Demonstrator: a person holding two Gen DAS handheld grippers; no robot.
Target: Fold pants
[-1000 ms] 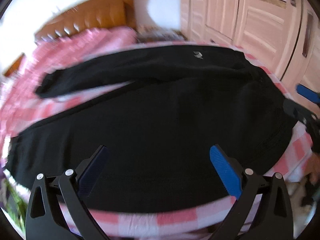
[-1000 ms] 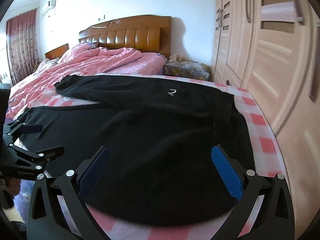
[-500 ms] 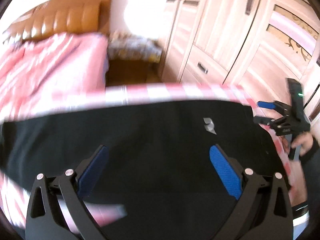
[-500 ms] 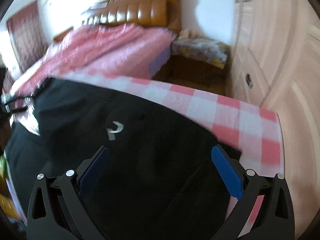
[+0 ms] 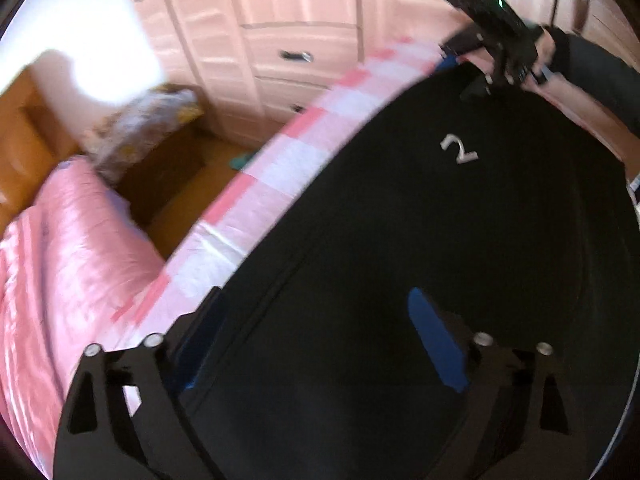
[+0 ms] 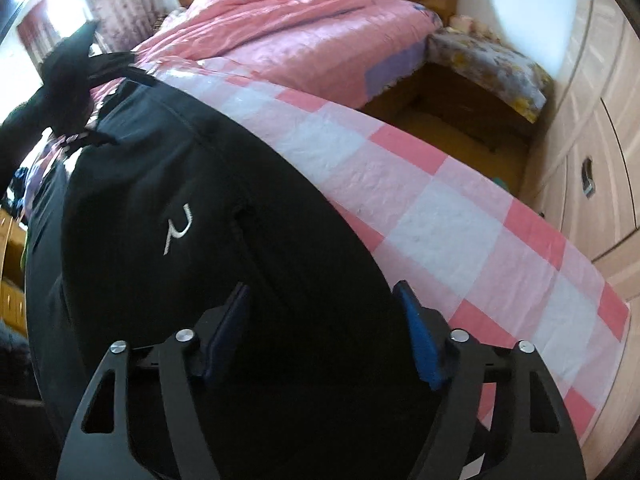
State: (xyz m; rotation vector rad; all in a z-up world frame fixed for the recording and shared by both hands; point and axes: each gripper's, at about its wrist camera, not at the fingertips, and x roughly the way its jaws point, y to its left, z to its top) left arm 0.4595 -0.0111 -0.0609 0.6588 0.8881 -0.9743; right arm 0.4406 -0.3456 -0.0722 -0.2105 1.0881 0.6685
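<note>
- The left gripper point(image 5: 320, 344) has its jaws spread and just closing in, straddling the far edge of the black pants point(image 5: 440, 260); the dim left finger sits at the fabric's border with the checked sheet point(image 5: 280, 168), the blue right pad point(image 5: 436, 344) over the cloth. No pinch is visible yet.
- The right gripper point(image 6: 324, 332) is narrower, its jaws also just closing, with black cloth between the pads point(image 6: 420, 340) near the pants' end at the lower centre; whether they press it cannot be told.
- The pants' long axis runs from lower right to upper left in the right wrist view, along the sheet's edge.
- The left view shows the right gripper's body and hand point(image 5: 544, 48) at upper right; the right view shows the pink quilt point(image 6: 300, 28) beyond.
</note>
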